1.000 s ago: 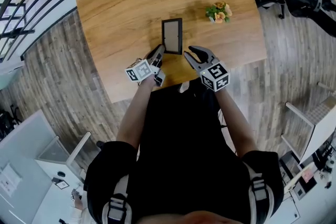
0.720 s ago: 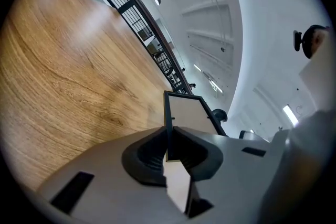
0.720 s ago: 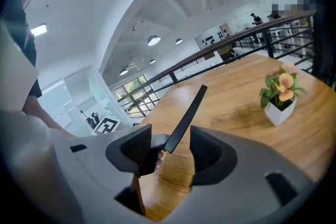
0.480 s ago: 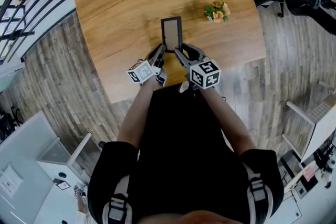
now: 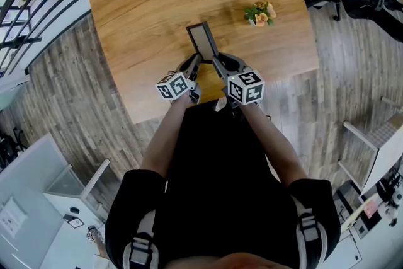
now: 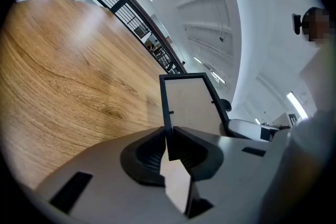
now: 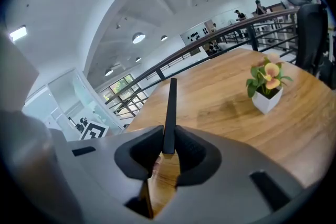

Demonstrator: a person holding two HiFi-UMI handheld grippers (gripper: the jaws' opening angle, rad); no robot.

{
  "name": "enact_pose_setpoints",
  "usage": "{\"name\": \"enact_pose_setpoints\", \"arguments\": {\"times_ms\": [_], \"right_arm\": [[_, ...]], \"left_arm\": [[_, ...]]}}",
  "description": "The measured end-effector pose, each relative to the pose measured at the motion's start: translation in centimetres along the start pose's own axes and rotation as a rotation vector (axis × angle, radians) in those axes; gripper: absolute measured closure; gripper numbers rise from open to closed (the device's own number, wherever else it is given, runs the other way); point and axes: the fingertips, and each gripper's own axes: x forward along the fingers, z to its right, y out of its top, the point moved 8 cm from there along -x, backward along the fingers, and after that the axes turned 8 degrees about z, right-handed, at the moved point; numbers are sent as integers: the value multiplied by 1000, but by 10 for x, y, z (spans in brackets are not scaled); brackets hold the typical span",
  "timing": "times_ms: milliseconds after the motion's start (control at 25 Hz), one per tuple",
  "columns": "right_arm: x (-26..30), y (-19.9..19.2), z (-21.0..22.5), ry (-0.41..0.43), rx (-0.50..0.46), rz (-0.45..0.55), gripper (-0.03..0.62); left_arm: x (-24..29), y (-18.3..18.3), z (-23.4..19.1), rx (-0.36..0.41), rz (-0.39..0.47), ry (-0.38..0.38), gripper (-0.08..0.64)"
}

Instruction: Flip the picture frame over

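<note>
Left gripper view: we see the left gripper (image 6: 169, 139) with its jaws pinched on the thin black rim of the rectangular black picture frame with a beige panel (image 6: 191, 105). The pads press on the rim from both sides. The frame rises from the jaws toward the middle of the shot, its panel face turned to this camera.

Right gripper view: the right gripper (image 7: 168, 147) has just been closing its jaws. They now clamp the same frame, seen edge-on as a dark strip standing up between the pads.

Head view: both grippers meet at the frame's near short end, just above the centre of the picture, left one on the left and right one on the right. The frame leans with its far end toward the upper left. We can't tell whether that far end touches the table.

Below it is the light brown wooden table (image 5: 145, 3), filling the upper half of the shot. A small white pot with orange flowers and green leaves (image 5: 259, 13) stands on the table right of the frame, well apart from it.
</note>
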Motion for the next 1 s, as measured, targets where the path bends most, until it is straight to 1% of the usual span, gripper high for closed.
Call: {"name": "enact_pose_setpoints", "arguments": {"times_ms": [120, 200, 280, 400, 600, 720, 880, 1000], "right_arm": [[-2, -1, 0, -10, -17, -3, 515], [-3, -1, 2, -18, -35, -5, 515], [-5, -1, 4, -34, -77, -3, 515], [-6, -1, 8, -65, -172, -12, 515], [-6, -2, 7, -99, -310, -38, 515], [-7, 0, 0, -120, -421, -49, 515], [-8, -2, -6, -155, -573, -55, 515], [-10, -4, -9, -165, -654, -52, 515]], "left_arm": [[0, -1, 0, 6, -11, 6, 497], [0, 0, -1, -7, -13, 13, 475], [1, 2, 0, -14, -9, 14, 442], [2, 7, 8, -32, 4, -7, 425], [9, 13, 29, -112, 24, -79, 400], [15, 15, 43, -146, 19, -121, 388], [22, 15, 50, -185, 11, -133, 380], [24, 14, 55, -214, -19, -139, 379]]}}
